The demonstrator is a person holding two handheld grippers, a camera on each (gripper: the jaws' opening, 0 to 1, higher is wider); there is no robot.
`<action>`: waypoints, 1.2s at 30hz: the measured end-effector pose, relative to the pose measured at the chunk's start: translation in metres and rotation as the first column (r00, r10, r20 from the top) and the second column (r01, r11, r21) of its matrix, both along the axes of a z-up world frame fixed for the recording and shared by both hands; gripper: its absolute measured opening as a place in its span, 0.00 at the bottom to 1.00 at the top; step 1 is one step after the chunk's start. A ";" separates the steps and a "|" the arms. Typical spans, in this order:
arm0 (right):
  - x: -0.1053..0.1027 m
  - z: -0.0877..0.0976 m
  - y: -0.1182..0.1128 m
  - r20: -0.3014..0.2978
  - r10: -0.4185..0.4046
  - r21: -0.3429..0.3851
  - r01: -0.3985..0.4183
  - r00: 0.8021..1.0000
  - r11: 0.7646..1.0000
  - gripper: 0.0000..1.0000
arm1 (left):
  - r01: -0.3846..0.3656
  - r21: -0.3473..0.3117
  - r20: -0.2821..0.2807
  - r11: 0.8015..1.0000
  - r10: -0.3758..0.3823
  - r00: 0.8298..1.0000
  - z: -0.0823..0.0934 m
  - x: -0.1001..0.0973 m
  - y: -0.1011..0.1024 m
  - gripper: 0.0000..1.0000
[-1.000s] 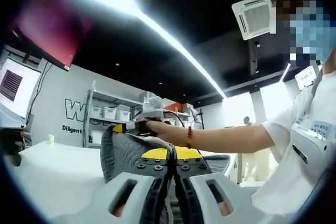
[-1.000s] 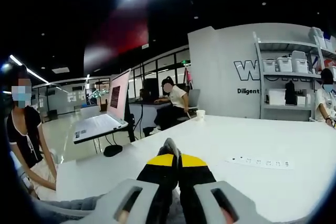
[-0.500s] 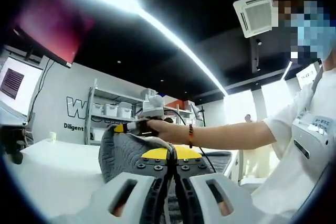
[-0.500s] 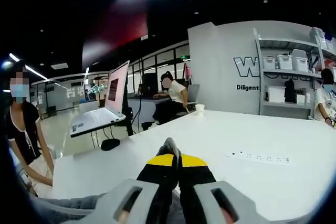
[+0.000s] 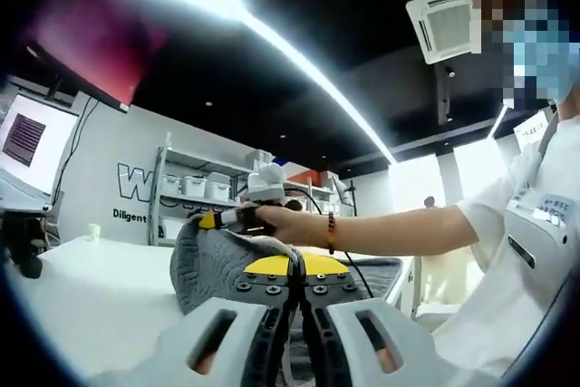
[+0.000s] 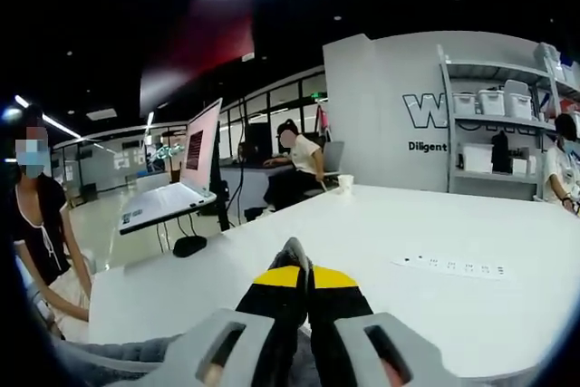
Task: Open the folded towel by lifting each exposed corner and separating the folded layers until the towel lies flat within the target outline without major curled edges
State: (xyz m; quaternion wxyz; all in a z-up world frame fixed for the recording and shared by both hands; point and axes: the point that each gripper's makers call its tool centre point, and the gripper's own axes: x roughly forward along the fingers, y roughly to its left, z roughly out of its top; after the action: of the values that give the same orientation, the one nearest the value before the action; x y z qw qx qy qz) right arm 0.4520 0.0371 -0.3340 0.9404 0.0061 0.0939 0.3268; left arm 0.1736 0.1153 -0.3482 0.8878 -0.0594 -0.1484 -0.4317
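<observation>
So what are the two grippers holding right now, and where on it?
Both grip the grey towel. The left gripper is shut on a raised fold of it; the right gripper pinches a small bit of its edge.

Towel (image 5: 210,265) grey, ribbed cloth, matt; table (image 6: 381,251) smooth white.

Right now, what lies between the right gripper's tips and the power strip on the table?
Bare white table, in the right gripper view. Nothing sits between the right gripper and the power strip.
</observation>
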 end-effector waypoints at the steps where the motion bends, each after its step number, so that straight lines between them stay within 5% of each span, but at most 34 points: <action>1: -0.001 -0.001 0.000 -0.001 -0.003 0.003 0.003 1.000 1.000 0.00 | -0.005 0.003 0.001 1.000 0.005 1.000 -0.001 0.000 0.000 0.00; 24: -0.003 -0.026 0.010 -0.060 0.006 0.029 -0.005 0.998 1.000 0.00 | -0.018 0.041 -0.042 0.999 0.020 0.999 -0.018 0.004 0.008 0.00; 36: 0.003 -0.029 0.021 -0.119 0.030 0.112 -0.017 0.992 0.994 0.00 | -0.021 0.063 -0.020 0.998 0.022 1.000 -0.022 0.001 0.014 0.00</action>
State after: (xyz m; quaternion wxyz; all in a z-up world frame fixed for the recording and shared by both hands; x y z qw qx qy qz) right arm 0.4550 0.0584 -0.3628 0.9273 0.0770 0.1320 0.3417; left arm 0.1744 0.1293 -0.3703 0.8952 -0.0346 -0.1261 -0.4260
